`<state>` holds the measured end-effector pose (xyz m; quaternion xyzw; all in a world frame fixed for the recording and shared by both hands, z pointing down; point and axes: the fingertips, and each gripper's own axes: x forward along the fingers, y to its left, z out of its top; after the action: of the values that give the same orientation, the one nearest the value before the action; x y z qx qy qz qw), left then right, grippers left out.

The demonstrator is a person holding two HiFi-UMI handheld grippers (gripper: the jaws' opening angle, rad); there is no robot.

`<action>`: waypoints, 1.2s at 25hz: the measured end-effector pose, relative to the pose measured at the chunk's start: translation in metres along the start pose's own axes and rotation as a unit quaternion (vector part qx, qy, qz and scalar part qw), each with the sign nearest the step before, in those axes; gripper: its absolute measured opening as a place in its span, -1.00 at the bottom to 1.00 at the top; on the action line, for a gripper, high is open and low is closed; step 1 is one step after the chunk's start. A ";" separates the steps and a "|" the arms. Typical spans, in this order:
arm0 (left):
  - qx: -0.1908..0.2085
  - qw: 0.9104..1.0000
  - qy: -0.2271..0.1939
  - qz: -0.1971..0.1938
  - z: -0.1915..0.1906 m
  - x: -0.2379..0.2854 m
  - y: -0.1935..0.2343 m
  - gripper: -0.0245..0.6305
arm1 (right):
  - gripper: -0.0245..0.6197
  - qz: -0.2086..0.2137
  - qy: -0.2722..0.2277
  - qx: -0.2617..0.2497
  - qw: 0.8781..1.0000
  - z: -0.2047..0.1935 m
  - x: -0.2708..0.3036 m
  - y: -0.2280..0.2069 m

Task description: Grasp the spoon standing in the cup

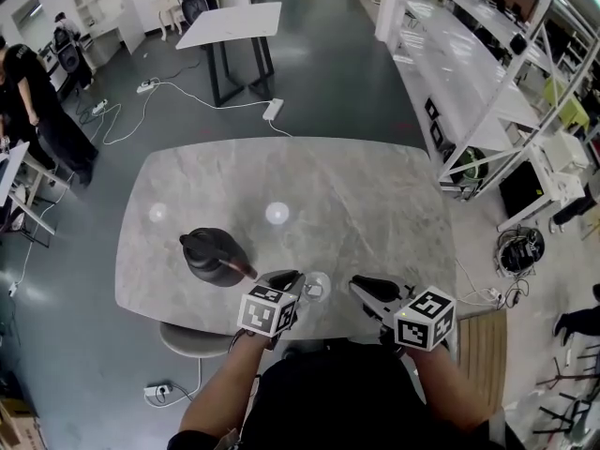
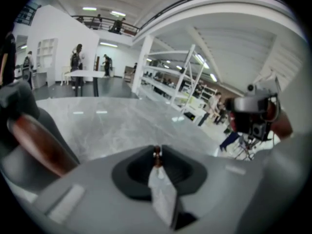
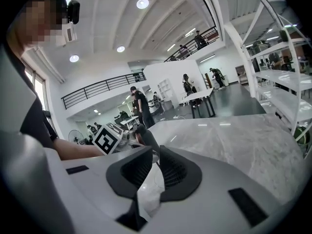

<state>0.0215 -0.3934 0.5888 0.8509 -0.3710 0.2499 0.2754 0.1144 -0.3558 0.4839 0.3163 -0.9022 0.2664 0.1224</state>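
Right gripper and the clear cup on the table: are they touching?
Apart. The head view shows a strip of bare marble table between the jaw tips of the right gripper and the rim of the cup.

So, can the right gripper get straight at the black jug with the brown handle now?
Probably not directly: the small clear glass cup and the left gripper lie between the right gripper and the black jug. It would have to go around or over them.

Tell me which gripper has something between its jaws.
The left gripper: its jaws pinch the spoon, thin and brown-tipped. The right gripper has nothing between its jaws.
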 end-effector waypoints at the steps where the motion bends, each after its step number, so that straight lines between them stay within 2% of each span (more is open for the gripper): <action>1: 0.002 1.000 -0.011 -0.001 0.007 -0.006 -0.001 -0.75 | -0.80 -0.001 -0.002 -0.002 1.000 0.002 0.000 0.001; 9: 0.030 0.994 -0.102 0.007 0.066 -0.091 -0.010 -0.76 | -0.91 -0.029 -0.034 -0.034 0.998 0.025 -0.012 0.026; 18: 0.030 0.981 -0.189 0.025 0.090 -0.177 -0.002 -0.76 | -0.94 -0.076 -0.057 -0.058 0.994 0.009 -0.044 0.076; 25: 0.021 0.967 -0.241 0.078 0.098 -0.223 0.002 -0.76 | -0.94 -0.051 -0.093 -0.083 0.991 0.039 -0.054 0.079; 30: -0.010 0.957 -0.269 0.110 0.088 -0.257 0.010 -0.76 | -0.94 -0.024 -0.134 -0.120 0.983 0.071 -0.048 0.100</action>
<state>-0.1213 -0.3296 0.3662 0.8379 -0.5249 0.0372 0.1449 0.0836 -0.3052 0.3661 0.3539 -0.9280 0.1080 0.0441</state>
